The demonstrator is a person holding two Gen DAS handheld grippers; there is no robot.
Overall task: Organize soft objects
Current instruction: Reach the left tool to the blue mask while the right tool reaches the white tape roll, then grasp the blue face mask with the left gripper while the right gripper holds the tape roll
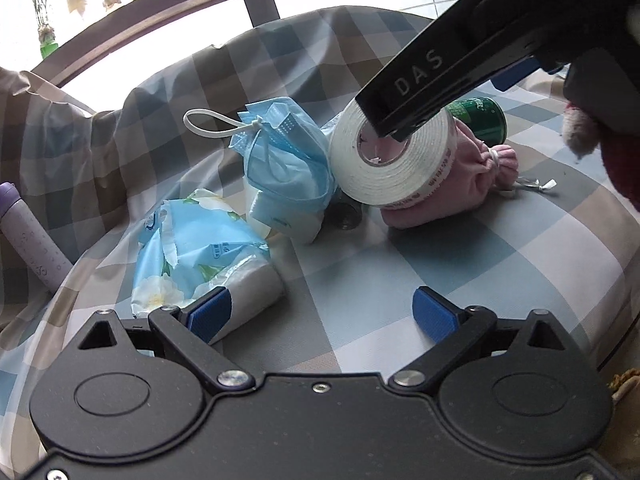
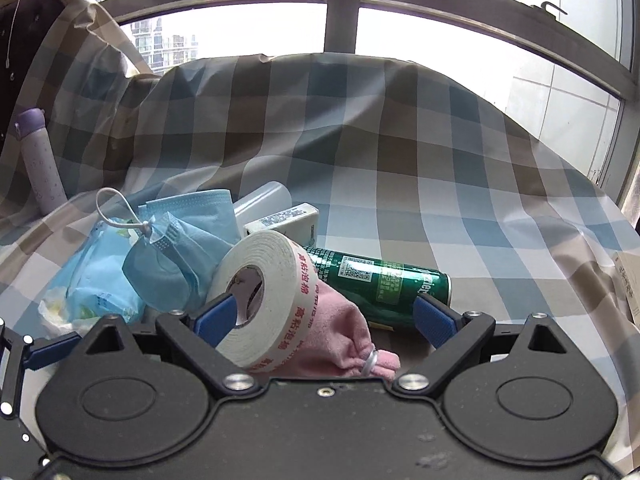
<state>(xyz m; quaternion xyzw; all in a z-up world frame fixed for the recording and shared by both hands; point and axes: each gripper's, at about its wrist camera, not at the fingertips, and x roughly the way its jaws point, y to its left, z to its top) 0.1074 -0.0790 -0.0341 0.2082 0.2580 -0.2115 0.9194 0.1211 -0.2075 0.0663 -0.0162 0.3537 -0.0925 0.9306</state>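
A pile lies on the checked cloth [image 1: 360,280]: a blue face mask [image 1: 280,160] [image 2: 180,252], a blue flowered tissue pack [image 1: 192,256] [image 2: 92,284], a pink cloth pouch [image 1: 452,188] [image 2: 340,332] and a white foam tape roll [image 1: 384,160] [image 2: 264,296] leaning on the pouch. My left gripper [image 1: 322,314] is open and empty, low in front of the tissue pack. My right gripper [image 2: 324,318] is open, its jaws either side of the tape roll and pouch, left finger [image 2: 218,316] at the roll's core.
A green can [image 2: 380,284] [image 1: 480,118] lies behind the pouch. A small white box [image 2: 288,220] and a clear cup [image 2: 264,200] sit behind the mask. A purple bottle [image 2: 40,164] [image 1: 32,236] stands at the left against the draped cloth. A window frame rises behind.
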